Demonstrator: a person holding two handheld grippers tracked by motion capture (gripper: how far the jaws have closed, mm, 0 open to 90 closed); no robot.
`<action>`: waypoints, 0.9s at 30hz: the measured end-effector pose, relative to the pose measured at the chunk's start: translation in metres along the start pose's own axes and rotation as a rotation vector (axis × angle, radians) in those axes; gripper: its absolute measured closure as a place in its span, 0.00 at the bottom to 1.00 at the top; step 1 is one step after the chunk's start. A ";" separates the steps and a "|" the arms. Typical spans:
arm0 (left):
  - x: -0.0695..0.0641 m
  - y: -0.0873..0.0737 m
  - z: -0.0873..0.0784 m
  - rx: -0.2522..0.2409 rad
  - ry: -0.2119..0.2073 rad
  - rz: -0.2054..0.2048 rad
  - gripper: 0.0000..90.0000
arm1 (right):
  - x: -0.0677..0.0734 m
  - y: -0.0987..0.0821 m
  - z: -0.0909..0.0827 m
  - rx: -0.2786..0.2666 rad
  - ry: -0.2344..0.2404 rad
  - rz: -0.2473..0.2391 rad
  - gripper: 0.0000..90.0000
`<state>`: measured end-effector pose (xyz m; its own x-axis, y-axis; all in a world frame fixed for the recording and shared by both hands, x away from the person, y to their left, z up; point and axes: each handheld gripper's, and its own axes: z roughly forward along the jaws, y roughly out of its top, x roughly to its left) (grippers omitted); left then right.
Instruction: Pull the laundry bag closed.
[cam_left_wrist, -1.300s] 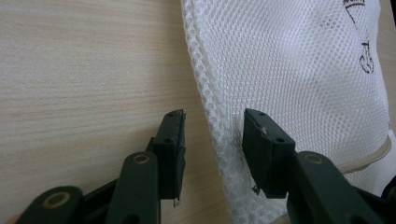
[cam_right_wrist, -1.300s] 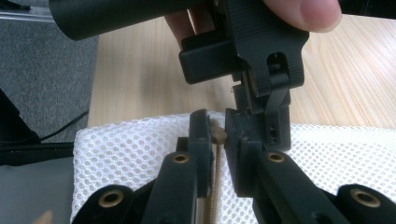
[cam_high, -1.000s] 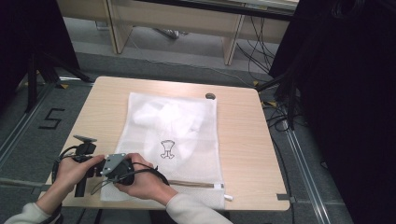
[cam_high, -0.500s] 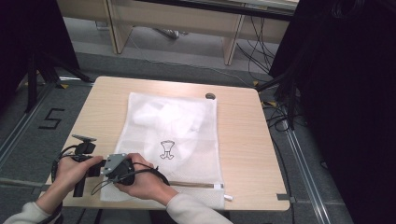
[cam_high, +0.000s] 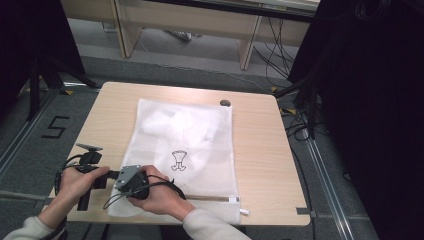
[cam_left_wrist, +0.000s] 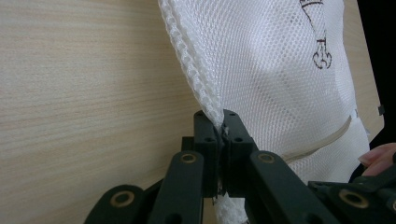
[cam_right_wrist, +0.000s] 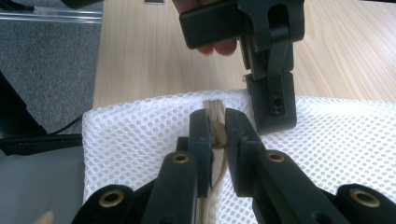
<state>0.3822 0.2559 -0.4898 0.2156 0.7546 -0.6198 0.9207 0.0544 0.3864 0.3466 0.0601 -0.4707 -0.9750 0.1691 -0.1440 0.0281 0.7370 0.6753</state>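
A white mesh laundry bag (cam_high: 185, 140) with a small dark print lies flat on the wooden table (cam_high: 260, 150). Its beige zipper (cam_high: 210, 198) runs along the near edge. Both grippers meet at the bag's near left corner. My left gripper (cam_high: 111, 175) is shut on the bag's mesh side seam (cam_left_wrist: 196, 70); its jaws (cam_left_wrist: 222, 123) pinch the edge. My right gripper (cam_high: 125, 180) is shut on the beige zipper tape (cam_right_wrist: 215, 112), with the pads (cam_right_wrist: 201, 130) pressing it from both sides. In the right gripper view the left gripper (cam_right_wrist: 271, 100) comes down from above onto the bag's edge (cam_right_wrist: 140, 135) beside them.
A small dark round cap (cam_high: 225, 103) sits at the table's far edge. The zipper's white end tab (cam_high: 243, 211) lies near the front right of the bag. Grey floor with a "5" mark (cam_high: 55, 127) lies to the left, a dark curtain (cam_high: 370, 100) to the right.
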 end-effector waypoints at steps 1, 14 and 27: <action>0.000 0.000 0.000 0.001 0.002 -0.002 0.96 | -0.001 0.000 0.000 -0.006 0.002 -0.013 0.92; 0.002 0.001 -0.001 -0.001 -0.003 0.003 0.96 | 0.000 -0.009 -0.005 0.009 0.003 -0.001 0.92; 0.001 0.001 0.000 0.002 0.016 0.020 0.96 | 0.000 -0.016 -0.005 0.001 0.008 0.010 0.92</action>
<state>0.3829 0.2567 -0.4899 0.2282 0.7661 -0.6008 0.9169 0.0385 0.3973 0.3450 0.0451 -0.4774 -0.9765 0.1709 -0.1314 0.0380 0.7363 0.6756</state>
